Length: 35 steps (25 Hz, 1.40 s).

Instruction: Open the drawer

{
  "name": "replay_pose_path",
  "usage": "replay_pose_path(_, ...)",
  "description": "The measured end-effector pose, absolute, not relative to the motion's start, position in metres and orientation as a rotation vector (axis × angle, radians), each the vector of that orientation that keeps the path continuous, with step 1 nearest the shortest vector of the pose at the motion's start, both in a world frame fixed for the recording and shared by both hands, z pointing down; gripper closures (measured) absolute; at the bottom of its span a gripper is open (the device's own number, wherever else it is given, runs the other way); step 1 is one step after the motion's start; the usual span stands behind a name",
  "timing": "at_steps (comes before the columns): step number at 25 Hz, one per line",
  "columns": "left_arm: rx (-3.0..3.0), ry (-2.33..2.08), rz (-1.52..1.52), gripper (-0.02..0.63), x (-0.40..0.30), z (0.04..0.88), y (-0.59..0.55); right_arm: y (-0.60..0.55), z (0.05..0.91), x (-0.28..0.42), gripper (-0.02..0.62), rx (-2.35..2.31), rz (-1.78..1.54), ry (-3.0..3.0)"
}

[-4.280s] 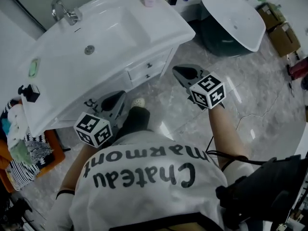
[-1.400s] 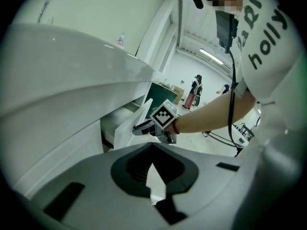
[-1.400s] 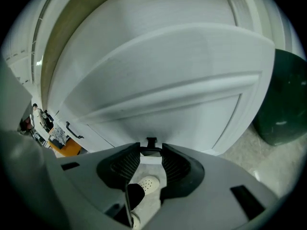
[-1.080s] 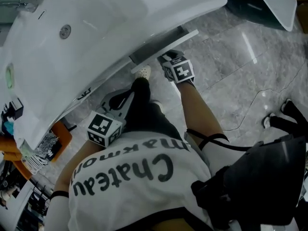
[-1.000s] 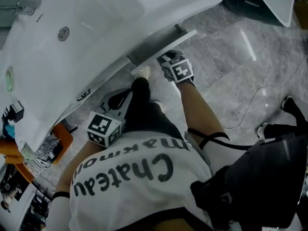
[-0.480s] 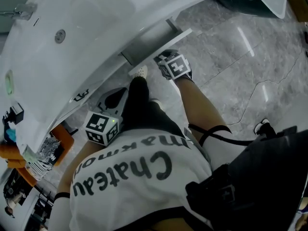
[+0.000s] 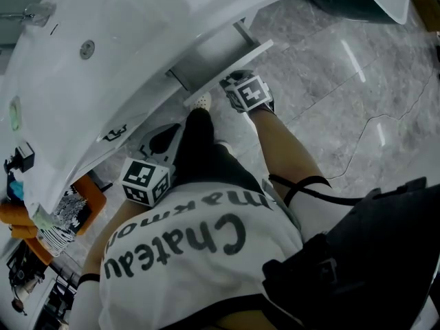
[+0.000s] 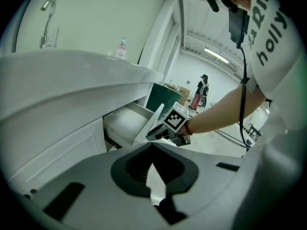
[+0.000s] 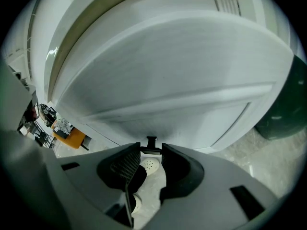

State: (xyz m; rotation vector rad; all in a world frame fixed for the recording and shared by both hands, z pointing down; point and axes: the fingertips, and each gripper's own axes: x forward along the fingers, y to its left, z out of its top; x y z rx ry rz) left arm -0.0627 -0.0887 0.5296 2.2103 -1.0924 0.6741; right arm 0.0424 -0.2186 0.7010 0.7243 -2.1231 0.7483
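Observation:
The white drawer of the sink cabinet stands pulled out, its front panel facing the floor side. My right gripper is at that panel. In the right gripper view the small dark handle sits between the jaw tips, which close on it from both sides. The left gripper view shows the open drawer and the right gripper's marker cube beside its panel. My left gripper hangs lower, under the cabinet's edge and apart from the drawer, with its jaws together and nothing in them.
The white basin with its drain overhangs the drawer. A white shoe stands on the marble floor under the panel. An orange stool with cloths is at the left. A dark tub sits top right.
Four seconds ago the drawer was closed and both grippers hung free in front of it. It is now pulled out with the right gripper on its handle. Over the last second little has moved.

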Motion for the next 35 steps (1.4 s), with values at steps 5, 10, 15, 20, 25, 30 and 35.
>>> replay_pose_path(5,2.222,-1.087,0.679,0.598,-0.059,0.528,-0.086,-0.211,0.696,0.049,0.451,0.714,0.753,-2.103)
replay_pose_path(10,2.230,-1.097,0.677,0.598,-0.059,0.528,-0.085,-0.205,0.691,0.050,0.451,0.701,0.764,-2.110)
replay_pose_path(15,2.232,-1.106,0.683,0.598,-0.062,0.530,-0.086,-0.197,0.696,0.060,0.451,0.715,0.757,-2.079)
replay_pose_path(20,2.231,-1.101,0.680,0.598,-0.064,0.535,-0.083,-0.191,0.684,0.062,0.451,0.715,0.743,-2.085)
replay_pose_path(25,2.230,-1.092,0.674,0.598,-0.064,0.538,-0.077,-0.183,0.701,0.068,0.451,0.701,0.750,-2.092)
replay_pose_path(30,2.215,-1.098,0.658,0.598,-0.068,0.540,-0.076,-0.177,0.699,0.073,0.451,0.704,0.743,-2.070)
replay_pose_path(35,2.217,-1.098,0.654,0.598,-0.071,0.542,-0.069,-0.172,0.694,0.075,0.451,0.712,0.740,-2.070)
